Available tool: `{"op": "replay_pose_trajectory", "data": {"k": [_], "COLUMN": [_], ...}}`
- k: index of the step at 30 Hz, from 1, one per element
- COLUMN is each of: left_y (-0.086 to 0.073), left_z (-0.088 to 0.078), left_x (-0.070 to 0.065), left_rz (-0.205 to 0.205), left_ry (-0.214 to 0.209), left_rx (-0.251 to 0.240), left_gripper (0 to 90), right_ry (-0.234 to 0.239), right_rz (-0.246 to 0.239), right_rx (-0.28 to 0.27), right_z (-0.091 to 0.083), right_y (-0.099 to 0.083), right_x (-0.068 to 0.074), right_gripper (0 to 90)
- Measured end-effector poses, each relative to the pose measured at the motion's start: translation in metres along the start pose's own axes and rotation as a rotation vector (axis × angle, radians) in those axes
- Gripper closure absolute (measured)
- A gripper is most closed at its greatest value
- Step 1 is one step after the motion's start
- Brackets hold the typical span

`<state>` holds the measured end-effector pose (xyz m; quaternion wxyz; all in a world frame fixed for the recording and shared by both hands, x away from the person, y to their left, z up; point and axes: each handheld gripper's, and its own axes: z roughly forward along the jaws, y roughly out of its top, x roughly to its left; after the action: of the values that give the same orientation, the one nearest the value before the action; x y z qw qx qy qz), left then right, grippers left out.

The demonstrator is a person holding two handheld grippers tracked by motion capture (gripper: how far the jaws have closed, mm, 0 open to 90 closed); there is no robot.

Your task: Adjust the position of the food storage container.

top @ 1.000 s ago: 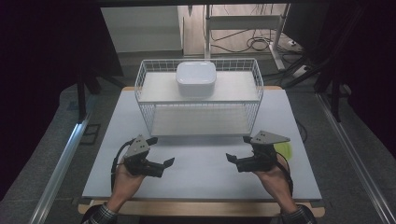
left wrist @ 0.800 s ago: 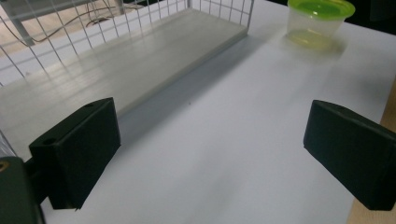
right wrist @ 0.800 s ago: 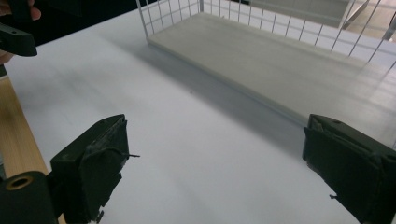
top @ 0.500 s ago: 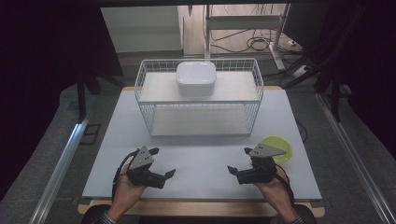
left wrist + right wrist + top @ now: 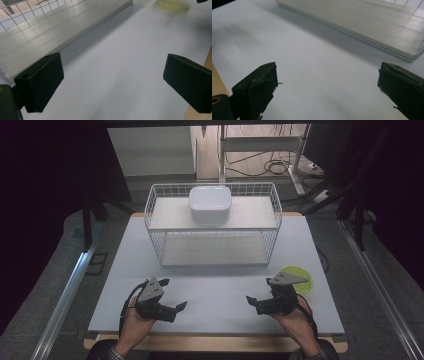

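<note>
Resting low over the near edge of the white table [image 5: 220,285], both grippers sit with their jaws spread wide and nothing between them: the left gripper [image 5: 175,309] near the left corner, the right gripper [image 5: 255,303] toward the right, the two facing each other across bare tabletop. The closest thing to either is the green plate [image 5: 298,278], lying flat on the table just beyond and to the right of the right gripper, partly hidden behind its grey top plate; in the left gripper view it shows blurred at the far right [image 5: 170,3]. Farther off stands the wire rack [image 5: 213,227], with a white square bowl [image 5: 210,204] on its upper shelf. If the plate is what gets picked up, the right gripper is the better placed; it should probably turn toward the rim, come in low and flat, and pinch the edge squarely, since a shallow plate is likely to slip or tip from a slanted grip.
</note>
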<state>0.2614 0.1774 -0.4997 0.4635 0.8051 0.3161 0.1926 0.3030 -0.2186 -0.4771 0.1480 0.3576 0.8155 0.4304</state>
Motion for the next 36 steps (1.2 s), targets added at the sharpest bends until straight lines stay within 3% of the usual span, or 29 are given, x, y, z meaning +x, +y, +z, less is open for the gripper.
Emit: {"op": "replay_pose_trajectory", "data": {"k": [4,10,17,22,25,29,36], "left_y": [0.000,-0.001,-0.002,-0.003,-0.003,-0.003,-0.004], "left_z": [0.000,0.000,0.001,0.002,0.002,0.002,0.004], "left_x": [0.001,0.003,0.005,0.005,0.006,0.006,0.007], "left_rz": [-0.003,-0.015,-0.022,-0.028,-0.031,-0.035,-0.040], "left_ry": [-0.001,-0.001,-0.002,-0.001,-0.002,-0.002,-0.004], "left_rx": [0.001,0.000,0.007,0.010,0.011,0.013,0.021], "left_gripper": [2.8,2.8,2.9,2.9,3.0,3.0,3.0], "right_ry": [-0.039,-0.106,-0.181,-0.263,-0.320,-0.370,-0.443], "right_rz": [0.021,0.048,0.071,0.069,0.109,0.152,0.199], "right_rx": [0.013,-0.005,-0.031,-0.019,-0.024,-0.017,0.005], "right_z": [-0.005,-0.024,-0.046,-0.058,-0.068,-0.079,-0.081], "right_y": [0.001,0.003,0.000,-0.006,-0.010,-0.018,-0.031], "right_x": [-0.007,-0.024,-0.045,-0.062,-0.073,-0.086,-0.105], "right_gripper": [8.8,37.5,62.3,78.9,89.3,89.7,89.7]}}
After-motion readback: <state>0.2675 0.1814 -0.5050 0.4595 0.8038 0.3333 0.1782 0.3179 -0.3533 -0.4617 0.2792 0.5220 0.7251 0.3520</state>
